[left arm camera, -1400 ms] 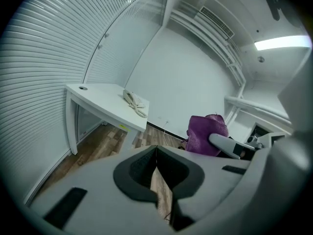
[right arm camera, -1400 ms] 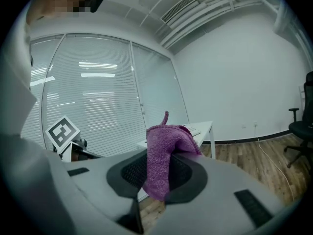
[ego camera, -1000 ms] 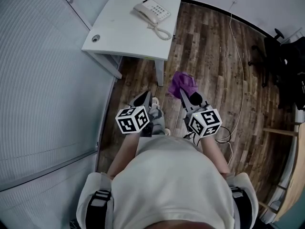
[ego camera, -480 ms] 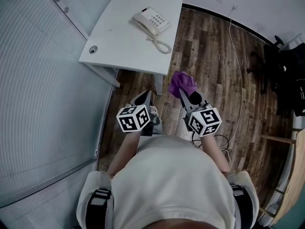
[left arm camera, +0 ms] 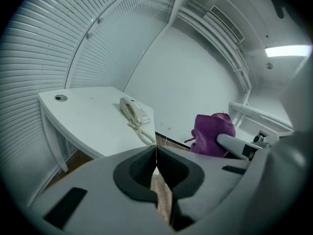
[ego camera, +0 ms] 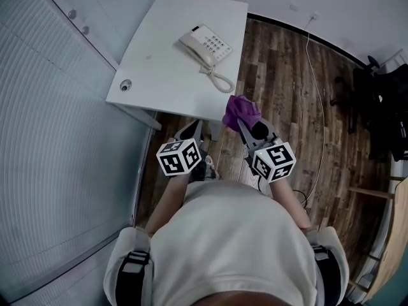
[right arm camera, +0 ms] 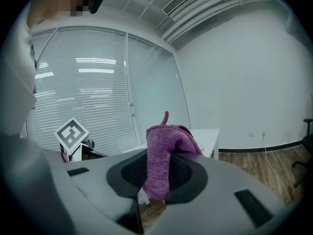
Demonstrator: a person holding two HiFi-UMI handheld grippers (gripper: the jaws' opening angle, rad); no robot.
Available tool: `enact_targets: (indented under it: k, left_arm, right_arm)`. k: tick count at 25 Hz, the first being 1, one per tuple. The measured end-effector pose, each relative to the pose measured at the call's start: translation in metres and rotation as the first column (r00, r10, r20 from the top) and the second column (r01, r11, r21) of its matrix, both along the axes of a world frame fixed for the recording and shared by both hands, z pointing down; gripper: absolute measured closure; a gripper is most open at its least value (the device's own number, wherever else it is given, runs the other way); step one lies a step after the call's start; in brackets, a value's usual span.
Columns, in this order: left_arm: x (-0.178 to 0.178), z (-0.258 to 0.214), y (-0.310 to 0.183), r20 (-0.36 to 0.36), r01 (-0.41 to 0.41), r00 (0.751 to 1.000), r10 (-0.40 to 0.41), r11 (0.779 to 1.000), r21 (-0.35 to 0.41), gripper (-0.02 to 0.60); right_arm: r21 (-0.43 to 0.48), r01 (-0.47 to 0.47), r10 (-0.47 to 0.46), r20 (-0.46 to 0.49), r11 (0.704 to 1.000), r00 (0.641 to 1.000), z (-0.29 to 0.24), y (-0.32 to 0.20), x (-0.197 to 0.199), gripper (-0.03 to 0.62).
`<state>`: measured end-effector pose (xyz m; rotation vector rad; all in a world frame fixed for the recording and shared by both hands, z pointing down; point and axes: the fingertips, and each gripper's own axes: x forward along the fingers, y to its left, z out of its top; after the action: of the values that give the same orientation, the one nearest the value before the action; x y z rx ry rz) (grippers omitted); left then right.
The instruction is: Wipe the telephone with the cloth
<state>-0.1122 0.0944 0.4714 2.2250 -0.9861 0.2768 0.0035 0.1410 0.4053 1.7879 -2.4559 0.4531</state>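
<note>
Closer to the bench point(ego camera: 159, 75) than a second ago, both hands have carried their tools forward, and the purple cloth point(ego camera: 240, 111) now overlaps its near edge in the head view. The right gripper point(ego camera: 253, 131) pinches that cloth; the left gripper point(ego camera: 192, 131) is pressed together, empty. The telephone point(ego camera: 205, 43) lies on the bench's right side, ahead of the cloth.
</note>
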Motion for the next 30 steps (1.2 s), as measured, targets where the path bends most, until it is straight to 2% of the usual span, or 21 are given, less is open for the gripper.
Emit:
enact_targets:
  k: [19, 30]
  left_arm:
    - [-0.011, 0.012, -0.11, -0.005, -0.053, 0.999, 0.053, 0.998, -0.022, 0.56]
    - [-0.015, 0.02, -0.136, 0.008, -0.012, 1.0, 0.012, 0.998, -0.057, 0.56]
  right_arm:
    - [-0.009, -0.007, 0.006, -0.074, 1.0, 0.997, 0.006, -0.122, -0.018, 0.511]
    - [0.035, 0.014, -0.012, -0.075, 0.999, 0.997, -0.009, -0.176, -0.012, 0.511]
